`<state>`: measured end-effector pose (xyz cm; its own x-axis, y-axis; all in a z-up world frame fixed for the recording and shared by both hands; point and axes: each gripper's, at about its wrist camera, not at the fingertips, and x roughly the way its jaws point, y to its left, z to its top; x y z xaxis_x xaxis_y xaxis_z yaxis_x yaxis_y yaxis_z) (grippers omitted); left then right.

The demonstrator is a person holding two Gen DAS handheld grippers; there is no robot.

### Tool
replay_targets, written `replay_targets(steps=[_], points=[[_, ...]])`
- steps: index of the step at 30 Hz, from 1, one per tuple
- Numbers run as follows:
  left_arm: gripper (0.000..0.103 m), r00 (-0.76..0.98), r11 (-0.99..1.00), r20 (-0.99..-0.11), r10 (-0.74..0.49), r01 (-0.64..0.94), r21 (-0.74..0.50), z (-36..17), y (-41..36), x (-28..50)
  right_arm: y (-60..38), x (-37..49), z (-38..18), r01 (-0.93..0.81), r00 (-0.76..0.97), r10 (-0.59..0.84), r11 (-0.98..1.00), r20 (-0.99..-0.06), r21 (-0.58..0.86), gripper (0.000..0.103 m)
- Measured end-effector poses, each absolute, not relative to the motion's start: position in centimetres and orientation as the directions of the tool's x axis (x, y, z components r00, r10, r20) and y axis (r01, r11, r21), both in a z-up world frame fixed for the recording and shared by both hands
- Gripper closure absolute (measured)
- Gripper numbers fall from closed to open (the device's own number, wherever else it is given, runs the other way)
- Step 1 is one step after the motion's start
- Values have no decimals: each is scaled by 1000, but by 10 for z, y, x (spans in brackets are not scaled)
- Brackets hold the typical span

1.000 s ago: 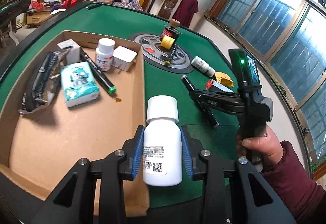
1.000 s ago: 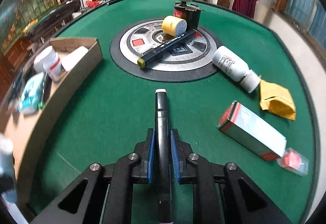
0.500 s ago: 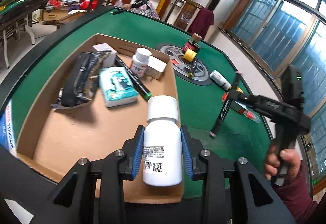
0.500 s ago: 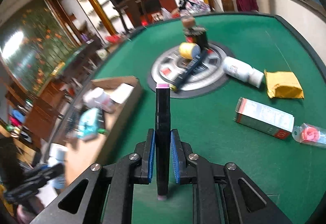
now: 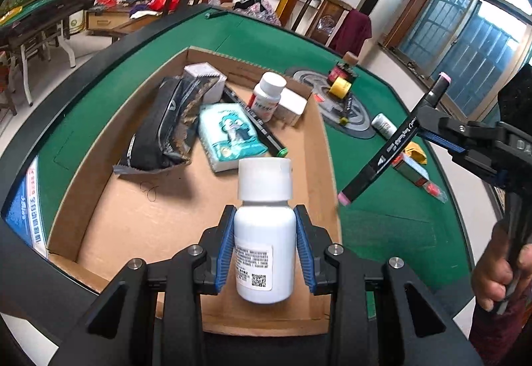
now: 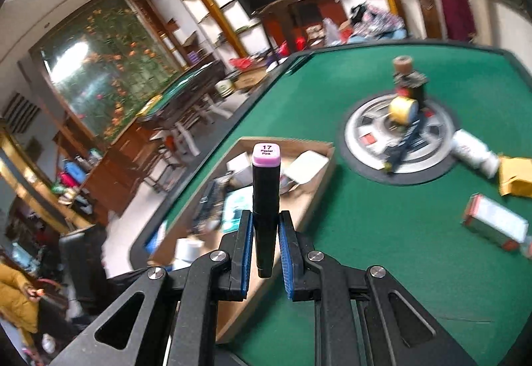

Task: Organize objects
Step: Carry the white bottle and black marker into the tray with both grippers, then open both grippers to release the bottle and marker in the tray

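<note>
Daylight enters through the windows (image 5: 465, 43) behind the green table (image 5: 212, 43), leaving the room evenly bright with soft shadows inside the cardboard box (image 5: 139, 209). Both fisheye views bend straight lines and darken at the corners. The right wrist view is smeared with motion blur beyond the table (image 6: 382, 233).

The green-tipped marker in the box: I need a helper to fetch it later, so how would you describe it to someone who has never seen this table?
Find the open cardboard box on the green table. Inside, a long black marker lies diagonally between the teal tissue pack and the red-labelled white bottle. It is the only thin black stick there, with a green end cap.
</note>
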<state>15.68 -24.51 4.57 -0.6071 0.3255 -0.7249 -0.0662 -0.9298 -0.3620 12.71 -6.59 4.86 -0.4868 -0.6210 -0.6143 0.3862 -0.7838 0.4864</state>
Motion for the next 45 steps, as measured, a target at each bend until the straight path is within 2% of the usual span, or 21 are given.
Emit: replay_targets(steps=[8, 22, 27, 29, 30, 31, 32, 34, 36, 41, 45], points=[[70, -583, -941, -753, 307, -65, -333, 35, -242, 145, -102, 104, 6, 358, -395, -607, -793, -689, 493, 86], [70, -548, -938, -768, 332, -102, -332, 27, -224, 124, -114, 74, -11, 317, -435, -492, -867, -754, 384, 86], [70, -551, -930, -761, 343, -87, -356, 24, -232, 123, -113, 71, -16, 294, -433, -484, -874, -761, 388, 86], [63, -567, -922, -742, 358, -89, -377, 29, -237, 125, -108, 70, -16, 281, -442, -478, -877, -759, 389, 85], [54, -576, -919, -734, 361, -87, -384, 31, -240, 126, -105, 70, -16, 269, -447, -474, -880, -759, 391, 83], [45, -585, -917, -726, 362, -82, -390, 34, -243, 127, -102, 70, -16, 258, -450, -470, -882, -759, 394, 75], [43, -596, -913, -715, 365, -78, -401, 37, -247, 129, -98, 70, -16, 248, -451, -473, -881, -757, 403, 69], [40, -611, -900, -694, 380, -73, -429, 42, -255, 133, -89, 71, -16, 224, -463, -478, -878, -747, 423, 40], [35, -627, -890, -676, 386, -61, -452, 46, -265, 138, -80, 73, -15, 204, -479, -477, -877, -737, 435, 32], [31, -658, -879, -657, 368, -15, -477, 53, -289, 152, -67, 79, 0, 188, -527, -445, -892, -724, 412, 32], [29, -672, -876, -651, 352, 9, -483, 57, -300, 159, -70, 96, 42, 242, -629, -430, -900, -648, 363, 32]])
